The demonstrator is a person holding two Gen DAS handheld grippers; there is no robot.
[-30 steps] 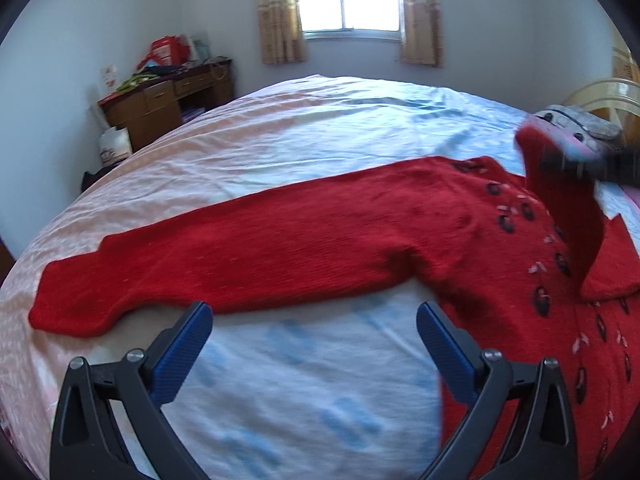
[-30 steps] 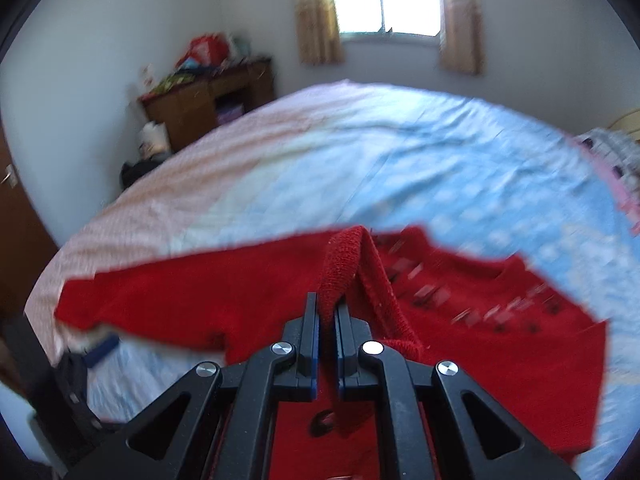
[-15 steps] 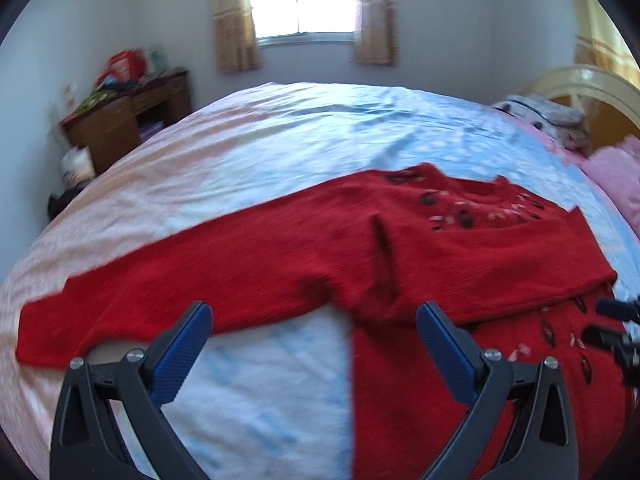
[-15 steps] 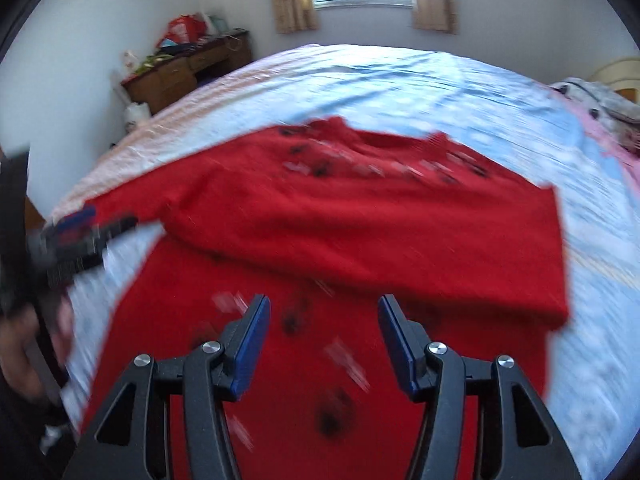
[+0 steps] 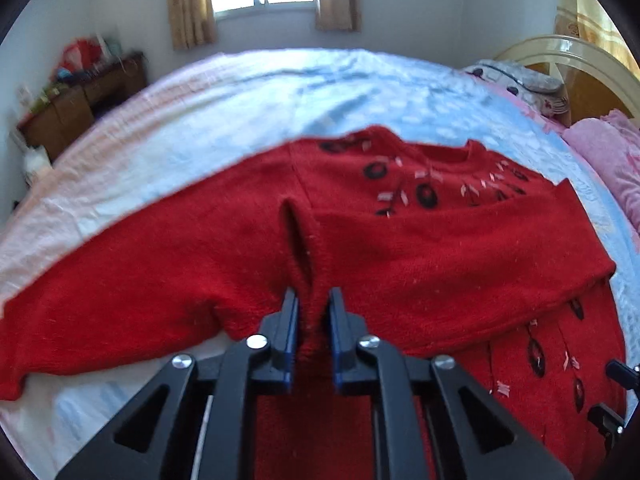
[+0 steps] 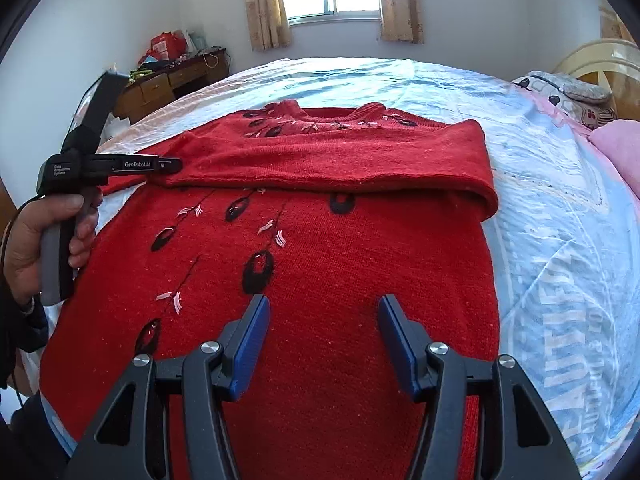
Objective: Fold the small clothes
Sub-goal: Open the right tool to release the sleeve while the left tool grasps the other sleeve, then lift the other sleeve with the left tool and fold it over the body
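I have the red sweater (image 6: 320, 264) spread flat on the bed (image 6: 560, 184), neck toward the window; one sleeve (image 6: 332, 156) lies folded across its chest; my left tool (image 5: 313, 308) is pinched on a ridge of knit at the other sleeve's armpit; that sleeve (image 5: 132, 272) runs out leftward, long axis crosswise, so the left hand carries it; my right tool (image 6: 322, 328) hovers open over the hem.

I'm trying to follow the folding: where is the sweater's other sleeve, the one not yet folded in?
In the left wrist view the unfolded sleeve stretches left across the bed, out from the red sweater. The left gripper pinches the knit where that sleeve starts.
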